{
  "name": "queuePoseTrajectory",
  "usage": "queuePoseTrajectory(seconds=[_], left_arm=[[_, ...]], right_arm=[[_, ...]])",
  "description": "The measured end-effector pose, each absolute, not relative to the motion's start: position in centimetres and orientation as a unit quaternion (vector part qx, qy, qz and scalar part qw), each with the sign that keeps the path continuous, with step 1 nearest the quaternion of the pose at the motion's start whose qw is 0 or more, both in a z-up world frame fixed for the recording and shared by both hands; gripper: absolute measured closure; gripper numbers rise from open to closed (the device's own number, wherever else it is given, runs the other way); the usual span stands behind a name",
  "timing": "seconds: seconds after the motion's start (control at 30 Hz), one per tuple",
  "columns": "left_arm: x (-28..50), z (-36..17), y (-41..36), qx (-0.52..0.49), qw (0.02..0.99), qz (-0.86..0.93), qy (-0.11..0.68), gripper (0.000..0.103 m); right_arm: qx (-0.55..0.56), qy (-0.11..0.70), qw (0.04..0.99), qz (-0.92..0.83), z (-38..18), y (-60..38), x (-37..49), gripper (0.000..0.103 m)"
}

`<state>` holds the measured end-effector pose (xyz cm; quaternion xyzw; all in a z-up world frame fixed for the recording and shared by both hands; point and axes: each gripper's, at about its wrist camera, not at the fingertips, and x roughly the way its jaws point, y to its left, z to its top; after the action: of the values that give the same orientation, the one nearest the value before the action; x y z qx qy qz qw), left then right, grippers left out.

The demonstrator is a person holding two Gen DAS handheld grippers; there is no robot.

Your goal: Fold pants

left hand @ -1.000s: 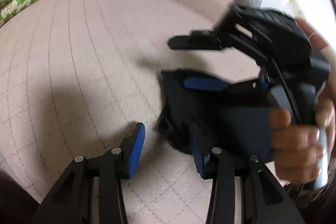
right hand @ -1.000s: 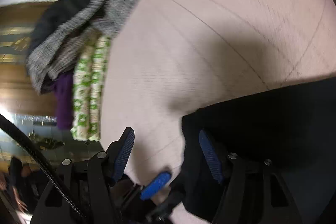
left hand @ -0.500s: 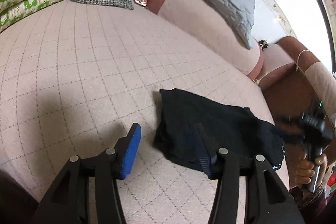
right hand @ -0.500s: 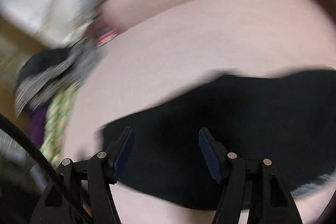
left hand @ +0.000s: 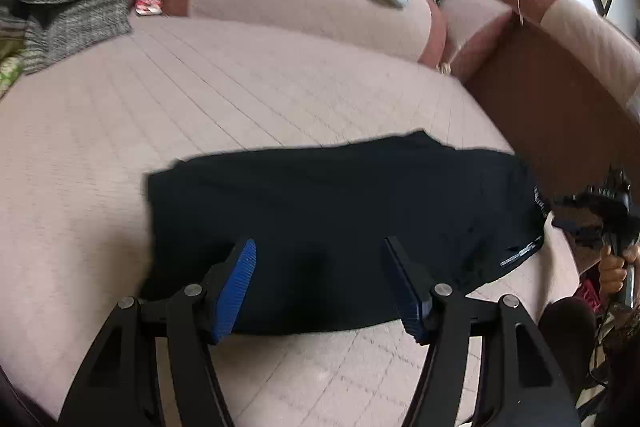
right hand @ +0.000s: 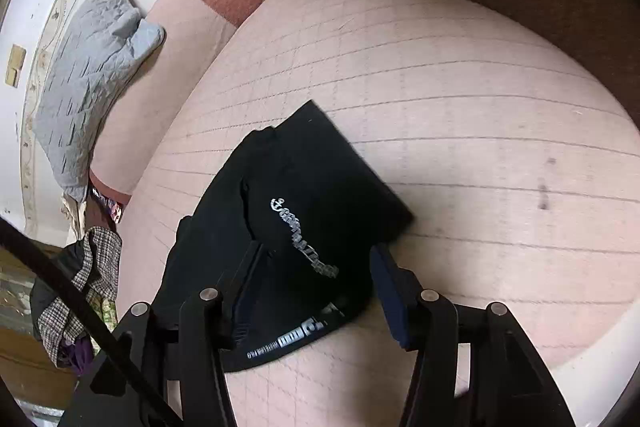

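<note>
The left black two-finger gripper with blue pads point(left hand: 318, 281) is spread wide, empty. The right black two-finger gripper point(right hand: 316, 287) likewise gapes; its hand point(left hand: 614, 269) seems clenched round the handle.

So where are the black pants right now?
The black pants lie folded on the pink quilted cushion, just ahead of the open left tongs in the left wrist view. The right wrist view shows them under the open right tongs.

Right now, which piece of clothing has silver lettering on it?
The black pants lying flat on the pink bed; the checked garment piled at the edge shows none.
</note>
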<state>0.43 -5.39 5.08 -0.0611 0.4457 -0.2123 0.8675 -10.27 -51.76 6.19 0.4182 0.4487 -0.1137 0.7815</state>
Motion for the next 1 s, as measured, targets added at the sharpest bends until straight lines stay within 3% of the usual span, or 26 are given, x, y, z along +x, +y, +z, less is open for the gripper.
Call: queuePoseTrajectory(seconds=[0.1,0.13,0.17,0.2,0.37,0.57,0.67,0.8,0.87,1.0], left_arm=[[1.2,3.0,-6.0,-0.029,0.867,-0.197,0.458,0.039],[1.3,2.3,-5.8,-0.029,0.863,-0.200,0.463,0.039],[1.1,2.2,-5.7,-0.028,0.865,-0.204,0.457,0.039],[0.8,2.2,-5.7,-0.019,0.869,-0.210,0.448,0.039],[0.4,1.8,-5.7,-0.007,0.873,-0.208,0.440,0.039],[-0.1,1.5,-6.1,0.013,0.878,-0.206,0.432,0.039],[-0.6,1.5,-6.5,0.032,0.881,-0.203,0.426,0.039],[-0.9,1.4,-6.8,0.046,0.883,-0.202,0.421,0.037],[-1.0,1.3,-7.1,0.050,0.884,-0.203,0.419,0.031],[-1.2,1.2,-7.3,0.056,0.886,-0.200,0.415,0.029]], right_arm=[[0.396,0.473,0.776,-0.135,4.8,-50.1,-8.5,0.048],[0.391,0.479,0.772,-0.146,4.4,-49.8,-8.1,0.056],[0.389,0.481,0.770,-0.153,4.2,-49.6,-7.9,0.075],[0.393,0.480,0.769,-0.154,4.3,-49.5,-7.8,0.082],[0.403,0.453,0.781,-0.151,6.3,-49.9,-10.1,0.090],[0.394,0.479,0.764,-0.178,5.2,-50.4,-12.0,0.087],[0.404,0.482,0.748,-0.212,4.4,-51.5,-13.1,0.052],[0.369,0.415,0.793,-0.251,8.4,-51.1,-14.6,0.051],[0.365,0.393,0.813,-0.228,10.0,-50.4,-13.8,0.051],[0.366,0.412,0.828,-0.102,9.7,-45.8,-7.7,0.051]])
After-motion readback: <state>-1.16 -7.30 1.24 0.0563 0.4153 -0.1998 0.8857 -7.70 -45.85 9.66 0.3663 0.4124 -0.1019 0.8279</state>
